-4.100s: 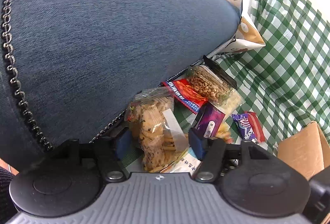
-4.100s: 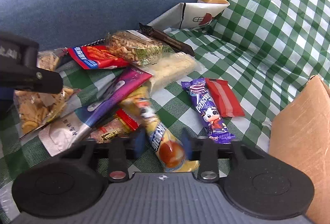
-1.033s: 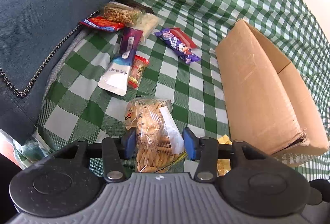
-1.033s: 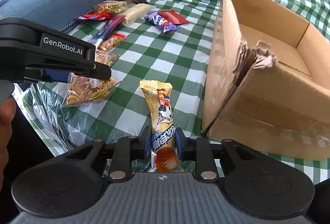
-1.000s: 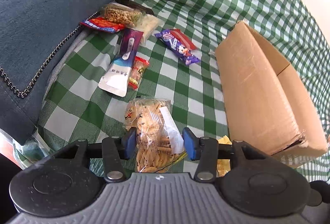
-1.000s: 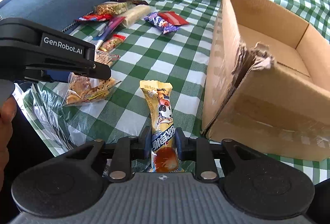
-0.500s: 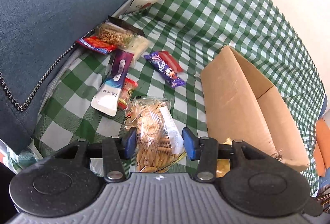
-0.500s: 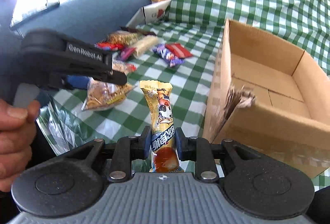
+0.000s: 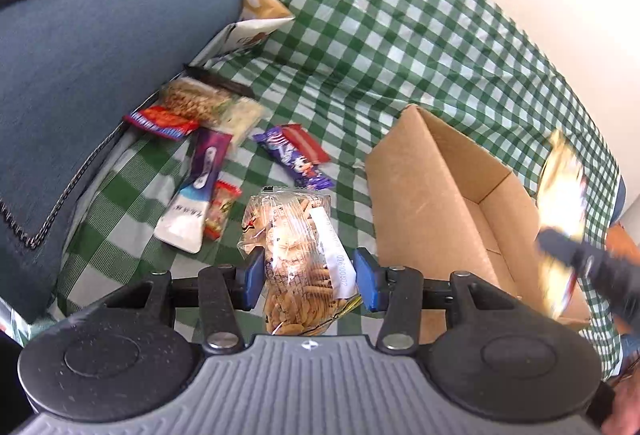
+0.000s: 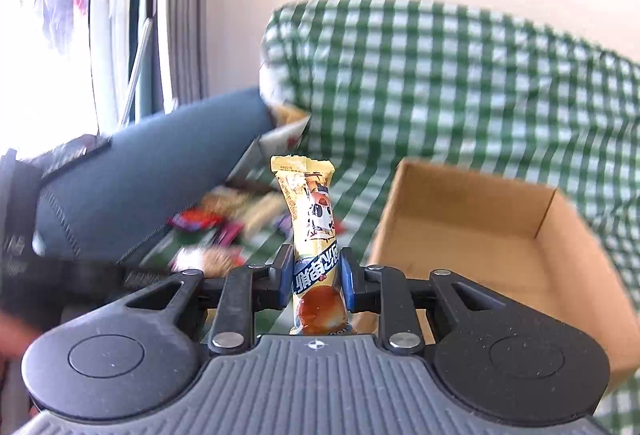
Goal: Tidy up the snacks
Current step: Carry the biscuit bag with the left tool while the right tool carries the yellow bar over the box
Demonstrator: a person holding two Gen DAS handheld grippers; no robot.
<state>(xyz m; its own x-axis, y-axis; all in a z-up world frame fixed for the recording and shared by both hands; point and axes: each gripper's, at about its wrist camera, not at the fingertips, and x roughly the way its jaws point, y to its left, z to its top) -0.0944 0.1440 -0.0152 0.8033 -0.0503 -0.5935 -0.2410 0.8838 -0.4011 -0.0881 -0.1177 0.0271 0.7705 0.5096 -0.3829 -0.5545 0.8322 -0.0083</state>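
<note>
My left gripper (image 9: 310,279) is shut on a clear bag of small cookies (image 9: 298,247) and holds it above the green checked cloth, left of the open cardboard box (image 9: 452,195). My right gripper (image 10: 316,281) is shut on a yellow snack bar (image 10: 312,231), held upright and raised beside the box (image 10: 480,239). In the left wrist view the right gripper with its yellow bar (image 9: 564,203) appears blurred above the box's right side. Several loose snacks (image 9: 208,155) lie on the cloth by the blue cushion.
A blue cushion (image 9: 88,67) fills the left side. A printed paper bag (image 9: 256,15) stands at the back corner. The checked cloth (image 9: 400,47) covers the seat and backrest. A window and curtain (image 10: 120,15) show at left in the right wrist view.
Both grippers have risen with their snacks. The right gripper has swung up over the box and now shows blurred in the left wrist view. The loose snacks have not moved.
</note>
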